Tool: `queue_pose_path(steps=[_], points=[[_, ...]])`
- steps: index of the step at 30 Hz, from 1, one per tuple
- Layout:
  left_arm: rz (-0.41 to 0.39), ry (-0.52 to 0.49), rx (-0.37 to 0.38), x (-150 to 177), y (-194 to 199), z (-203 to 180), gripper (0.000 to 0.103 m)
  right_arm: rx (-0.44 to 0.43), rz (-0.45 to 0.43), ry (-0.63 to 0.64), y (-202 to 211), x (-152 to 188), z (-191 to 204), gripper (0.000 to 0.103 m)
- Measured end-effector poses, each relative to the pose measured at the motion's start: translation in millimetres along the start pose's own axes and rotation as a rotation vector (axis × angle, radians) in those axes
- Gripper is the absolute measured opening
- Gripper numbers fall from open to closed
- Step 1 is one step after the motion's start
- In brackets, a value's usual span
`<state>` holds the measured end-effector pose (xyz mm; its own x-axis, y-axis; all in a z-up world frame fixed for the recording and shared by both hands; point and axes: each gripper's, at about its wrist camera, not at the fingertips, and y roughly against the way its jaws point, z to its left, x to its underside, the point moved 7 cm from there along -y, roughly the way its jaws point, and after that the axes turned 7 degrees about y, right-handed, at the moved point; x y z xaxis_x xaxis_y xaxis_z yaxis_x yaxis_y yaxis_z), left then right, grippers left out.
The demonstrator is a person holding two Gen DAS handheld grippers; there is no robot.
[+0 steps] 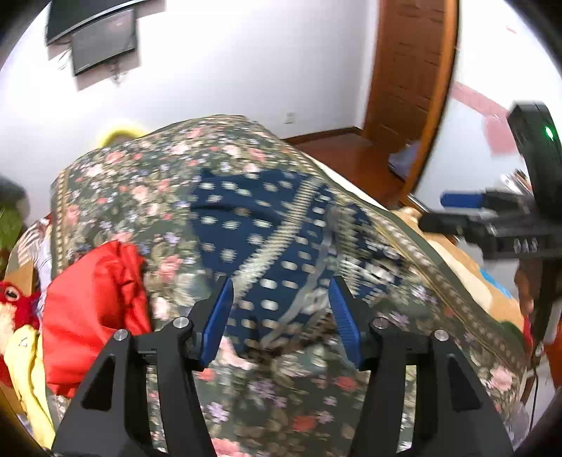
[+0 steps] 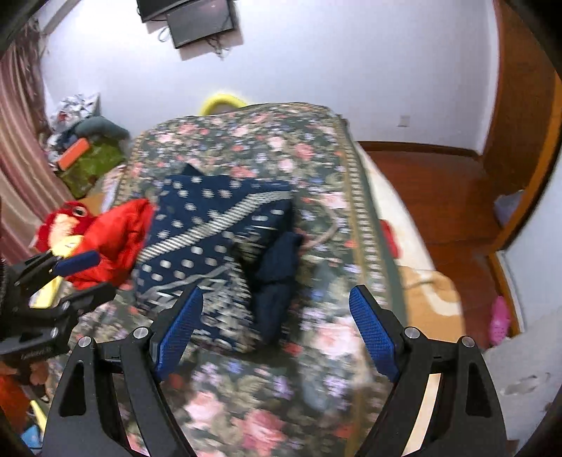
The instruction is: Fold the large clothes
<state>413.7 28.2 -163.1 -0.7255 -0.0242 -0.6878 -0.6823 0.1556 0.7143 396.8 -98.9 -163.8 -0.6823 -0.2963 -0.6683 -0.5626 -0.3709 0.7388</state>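
A navy garment with pale dots and striped bands [image 1: 267, 239] lies folded on the floral bedspread [image 1: 147, 182]. My left gripper [image 1: 281, 284] is open and empty, just above the garment's near edge. In the right wrist view the same garment [image 2: 210, 239] lies left of centre with a dark plain part [image 2: 277, 267] on its right. My right gripper [image 2: 275, 298] is open and empty above the garment's near right corner. The right gripper also shows in the left wrist view [image 1: 453, 211], and the left gripper shows in the right wrist view [image 2: 77, 274].
A red garment [image 1: 95, 316] and a red plush toy [image 2: 66, 218] lie at the bed's left side, with yellow cloth [image 1: 24, 372] beside them. A wooden floor [image 2: 439, 182] and door [image 1: 407, 70] are on the right. Screens [image 2: 196, 21] hang on the wall.
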Motion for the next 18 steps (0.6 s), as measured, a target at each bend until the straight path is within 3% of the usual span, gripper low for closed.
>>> queue_pose_path(steps=[4,9,13,18], points=[[0.031,0.055,-0.019,-11.7,-19.1,31.0,0.056,-0.008,0.033,0.03,-33.7,-7.8,17.9,0.083],[0.045,0.089,0.008,-16.8,-40.9,37.2,0.056,-0.021,0.095,0.035,-73.5,-8.7,22.0,0.083],[0.096,0.074,0.002,-3.6,-68.8,36.1,0.056,0.028,0.116,0.036,-88.4,-2.3,5.5,0.083],[0.078,0.097,0.023,4.4,-74.5,44.5,0.07,0.069,0.12,-0.042,-87.2,10.6,-39.1,0.083]])
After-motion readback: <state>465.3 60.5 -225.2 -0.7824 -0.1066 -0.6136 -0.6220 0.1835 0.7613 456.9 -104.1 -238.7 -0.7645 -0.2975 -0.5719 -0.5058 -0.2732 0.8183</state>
